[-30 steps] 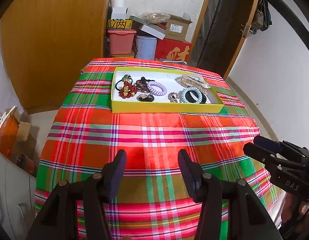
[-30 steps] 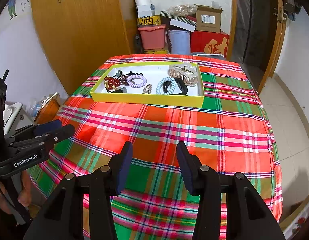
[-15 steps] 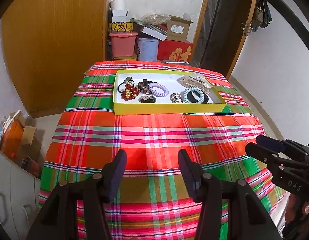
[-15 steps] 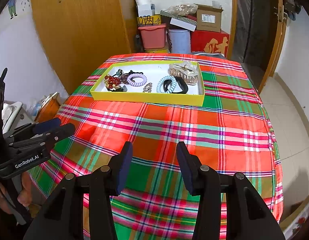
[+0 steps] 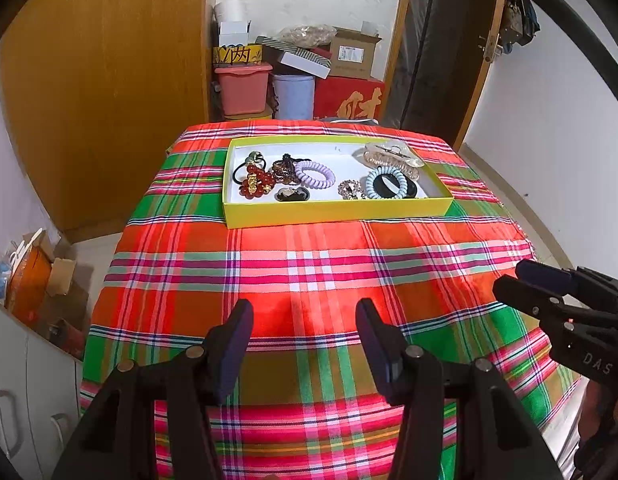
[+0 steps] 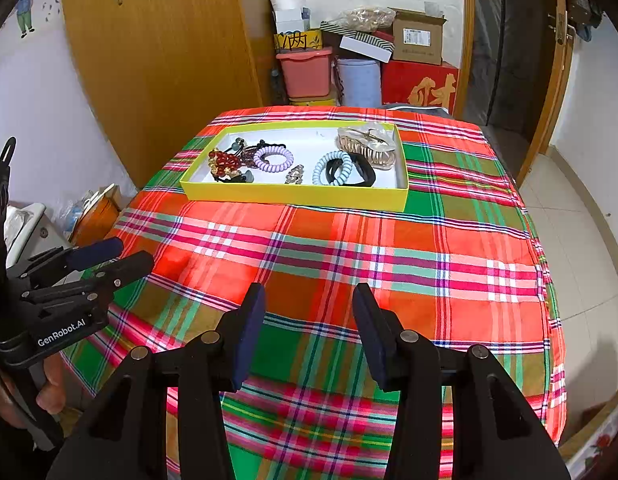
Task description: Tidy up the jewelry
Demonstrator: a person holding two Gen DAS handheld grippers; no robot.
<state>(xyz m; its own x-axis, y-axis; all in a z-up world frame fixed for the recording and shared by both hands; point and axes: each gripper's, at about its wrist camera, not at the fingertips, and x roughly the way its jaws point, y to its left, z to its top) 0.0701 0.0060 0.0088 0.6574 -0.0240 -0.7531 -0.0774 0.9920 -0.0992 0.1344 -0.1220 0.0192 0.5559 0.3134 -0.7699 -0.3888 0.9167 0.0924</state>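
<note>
A plaid cloth (image 5: pixel 309 264) covers the worktop; stacked boxes (image 5: pixel 309 68) and a wooden wardrobe (image 5: pixel 109 92) stand behind. The yellow tray (image 5: pixel 333 210) of jewelry (hair ties, beads, a claw clip) sits at twelve o'clock, long axis crosswise. Left gripper (image 5: pixel 305 328) and right gripper (image 6: pixel 309 316) hover with jaws apart, empty. The left view has tilted slightly since earlier.

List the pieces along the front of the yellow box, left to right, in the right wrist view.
Red bead cluster → lilac coil tie → small gold brooch → light blue coil tie → black band. The dark ties behind the beads overlap too much to place.
</note>
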